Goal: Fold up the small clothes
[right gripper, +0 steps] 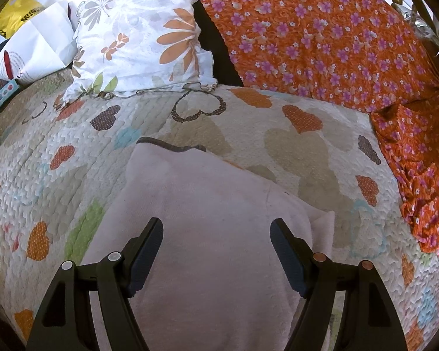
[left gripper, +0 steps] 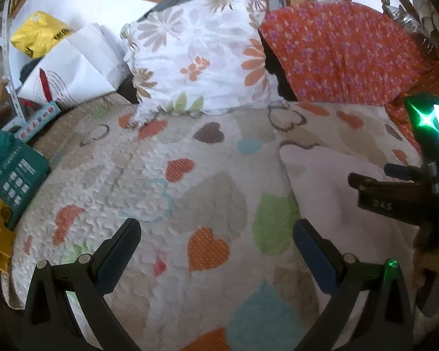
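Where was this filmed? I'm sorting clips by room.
Probably a bedroom: a quilt with hearts covers what looks like a bed, a flowered pillow leans at its far end, and a pale garment lies on it.

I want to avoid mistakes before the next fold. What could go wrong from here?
1. The pale pink garment lies on a puckered heart quilt; the right gripper, jaws open above it, might pinch quilt too.
2. The left gripper hangs over bare quilt beside the garment, so it may grab nothing.
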Action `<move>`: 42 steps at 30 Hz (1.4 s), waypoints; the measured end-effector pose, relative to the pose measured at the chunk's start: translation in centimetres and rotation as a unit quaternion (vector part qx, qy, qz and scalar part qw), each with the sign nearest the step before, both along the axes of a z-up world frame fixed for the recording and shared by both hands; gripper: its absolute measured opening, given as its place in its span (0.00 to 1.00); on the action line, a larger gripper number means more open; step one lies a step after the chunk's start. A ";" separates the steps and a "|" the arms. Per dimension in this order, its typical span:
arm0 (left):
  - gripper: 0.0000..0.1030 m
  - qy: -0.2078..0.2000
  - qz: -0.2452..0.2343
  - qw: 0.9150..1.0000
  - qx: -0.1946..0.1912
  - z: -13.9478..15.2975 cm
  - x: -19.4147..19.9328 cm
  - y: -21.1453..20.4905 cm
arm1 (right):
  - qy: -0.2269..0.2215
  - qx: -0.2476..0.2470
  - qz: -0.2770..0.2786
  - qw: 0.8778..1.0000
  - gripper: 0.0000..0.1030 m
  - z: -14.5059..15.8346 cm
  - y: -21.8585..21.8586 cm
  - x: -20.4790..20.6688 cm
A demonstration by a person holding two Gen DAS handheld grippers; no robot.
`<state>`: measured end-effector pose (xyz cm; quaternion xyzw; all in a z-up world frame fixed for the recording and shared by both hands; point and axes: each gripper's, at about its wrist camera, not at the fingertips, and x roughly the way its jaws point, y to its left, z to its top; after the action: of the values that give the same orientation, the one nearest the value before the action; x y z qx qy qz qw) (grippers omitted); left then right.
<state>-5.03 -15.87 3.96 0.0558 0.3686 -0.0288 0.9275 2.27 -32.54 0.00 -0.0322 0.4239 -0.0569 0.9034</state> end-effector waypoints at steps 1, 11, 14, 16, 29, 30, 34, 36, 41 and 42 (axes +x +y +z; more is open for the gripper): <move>1.00 -0.007 0.003 1.000 0.005 0.2 0.0 0.1 | 0.000 0.000 0.000 1.000 0.77 0.0 0.0 0.0; 1.00 -0.076 0.051 0.996 0.022 2.4 -0.1 2.4 | 0.000 -0.001 0.000 1.000 0.77 0.0 0.0 0.0; 1.00 -0.065 0.060 0.996 0.014 2.2 0.3 3.1 | 0.001 -0.001 0.001 1.000 0.77 0.0 0.0 -0.1; 1.00 -0.057 0.064 0.996 0.012 2.0 0.5 3.4 | 0.002 -0.001 0.002 1.000 0.77 -0.1 0.1 -0.1; 1.00 -0.044 0.064 0.997 0.016 1.5 0.5 3.6 | -0.009 -0.004 0.032 0.999 0.77 -0.2 1.8 -0.4; 1.00 -0.043 0.063 0.997 0.017 1.4 0.5 3.6 | -0.008 -0.007 0.034 0.999 0.77 -0.3 1.9 -0.4; 1.00 -0.036 0.060 0.997 0.016 1.2 0.7 3.5 | -0.007 -0.017 0.043 0.999 0.77 -0.4 2.4 -0.5; 1.00 -0.032 0.060 0.998 0.016 1.1 0.8 3.5 | -0.007 -0.020 0.046 0.999 0.77 -0.4 2.5 -0.5; 1.00 -0.027 0.058 0.998 0.020 0.9 0.8 3.3 | -0.006 -0.018 0.045 0.999 0.77 -0.5 2.5 -0.5; 1.00 -0.026 0.058 0.998 0.021 0.8 0.9 3.2 | -0.005 -0.018 0.045 0.999 0.77 -0.5 2.4 -0.5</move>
<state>-4.18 -12.65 4.80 0.0543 0.3475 0.0338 0.9355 1.78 -30.13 -0.47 -0.0668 0.4161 -0.0242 0.9065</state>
